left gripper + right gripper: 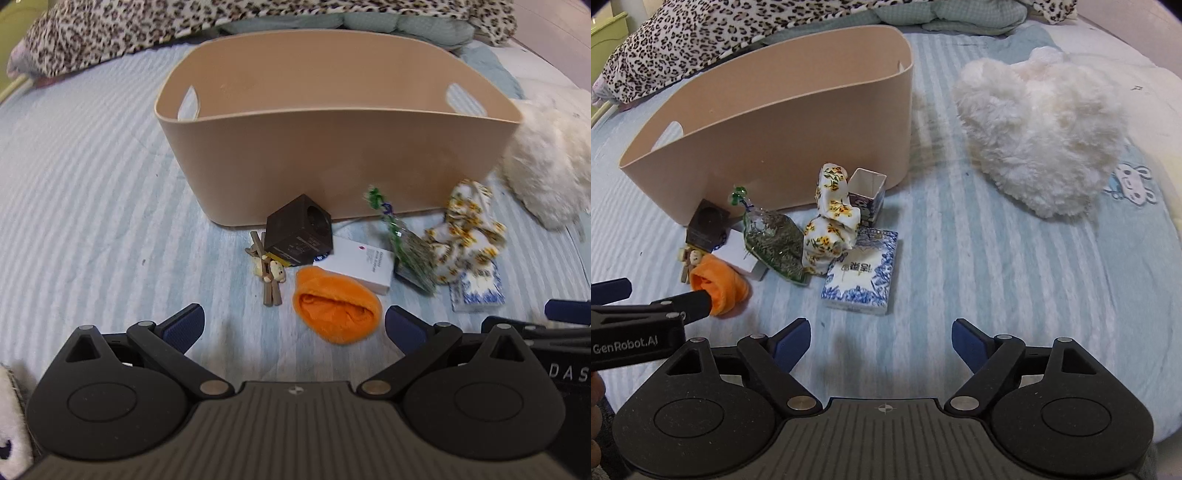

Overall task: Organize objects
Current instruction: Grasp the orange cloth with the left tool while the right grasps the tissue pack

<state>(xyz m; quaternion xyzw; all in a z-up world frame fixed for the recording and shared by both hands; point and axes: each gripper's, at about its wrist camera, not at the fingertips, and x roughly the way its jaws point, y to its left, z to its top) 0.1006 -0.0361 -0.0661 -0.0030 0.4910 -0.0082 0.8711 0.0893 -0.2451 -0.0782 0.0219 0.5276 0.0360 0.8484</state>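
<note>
A beige plastic basket point(332, 158) stands on the striped bed, also in the right wrist view point(798, 122). In front of it lie an orange plush pouch point(334, 310) point(720, 286), a dark cube point(297, 232), small wooden pegs point(267, 271), a white box point(364, 266), a clear packet of green bits point(775, 245), a floral cloth point(831, 232) and a blue-white card box point(862, 275). My left gripper point(293, 328) is open, its fingers on either side of the near edge of the orange pouch. My right gripper point(881, 345) is open and empty, just short of the card box.
A fluffy white plush point(1041, 147) lies right of the basket. A small open blue-white box point(866, 195) stands by the basket's corner. A leopard-print blanket point(701, 33) and green bedding lie behind. Bare striped sheet point(85, 206) spreads left of the basket.
</note>
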